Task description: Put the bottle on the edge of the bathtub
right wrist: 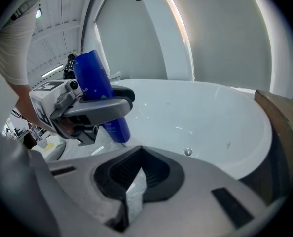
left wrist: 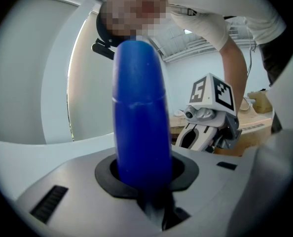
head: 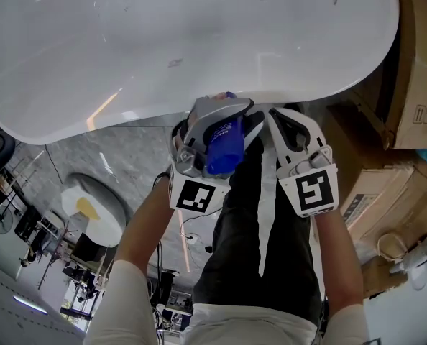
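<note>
The person's left white-and-grey two-jaw gripper (head: 221, 113) was clamped on a blue plastic bottle (head: 223, 148), its jaws standing partly apart around the bottle's body. It pointed away from the person, close to level. The right white-and-grey two-jaw gripper (head: 274, 115) sat just to its right, tipped more steeply downward, jaws together with nothing between them. The bare left forearm (head: 138, 228) and bare right forearm (head: 339, 257) reached forward from white sleeves, roughly parallel, wrists straight behind the grippers.
</note>
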Tool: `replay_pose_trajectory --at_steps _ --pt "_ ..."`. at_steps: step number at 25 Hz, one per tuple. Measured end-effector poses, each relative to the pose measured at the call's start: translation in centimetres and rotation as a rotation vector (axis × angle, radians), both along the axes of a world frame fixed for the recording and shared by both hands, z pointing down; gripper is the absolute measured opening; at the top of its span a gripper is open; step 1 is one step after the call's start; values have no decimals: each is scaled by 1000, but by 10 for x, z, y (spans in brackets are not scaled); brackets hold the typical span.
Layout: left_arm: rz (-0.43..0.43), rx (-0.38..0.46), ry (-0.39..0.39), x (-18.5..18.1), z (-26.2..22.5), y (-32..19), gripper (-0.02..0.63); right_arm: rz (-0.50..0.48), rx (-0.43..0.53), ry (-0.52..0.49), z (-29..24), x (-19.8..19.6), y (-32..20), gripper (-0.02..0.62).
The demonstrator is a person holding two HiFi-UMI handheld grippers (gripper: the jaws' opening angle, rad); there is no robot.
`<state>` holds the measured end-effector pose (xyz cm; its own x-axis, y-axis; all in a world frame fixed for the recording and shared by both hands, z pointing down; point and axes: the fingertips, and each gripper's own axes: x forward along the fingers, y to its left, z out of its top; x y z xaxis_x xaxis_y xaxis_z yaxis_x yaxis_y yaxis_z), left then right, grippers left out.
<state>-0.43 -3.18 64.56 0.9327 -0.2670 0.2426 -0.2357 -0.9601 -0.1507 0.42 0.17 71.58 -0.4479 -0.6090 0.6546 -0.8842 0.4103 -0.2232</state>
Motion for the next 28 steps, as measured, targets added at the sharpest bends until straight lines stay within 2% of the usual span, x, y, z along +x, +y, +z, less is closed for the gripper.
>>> replay_pose_trajectory --at_steps 7,22,28 --pt "-21 -25 1 0 0 -2 100 6 -3 -10 1 -4 -1 2" --pt "-30 -8 -17 -2 4 -2 130 17 -9 -13 6 -5 0 2" --pt "-26 -9 -7 -1 3 -3 98 24 -16 -12 7 -3 -1 2"
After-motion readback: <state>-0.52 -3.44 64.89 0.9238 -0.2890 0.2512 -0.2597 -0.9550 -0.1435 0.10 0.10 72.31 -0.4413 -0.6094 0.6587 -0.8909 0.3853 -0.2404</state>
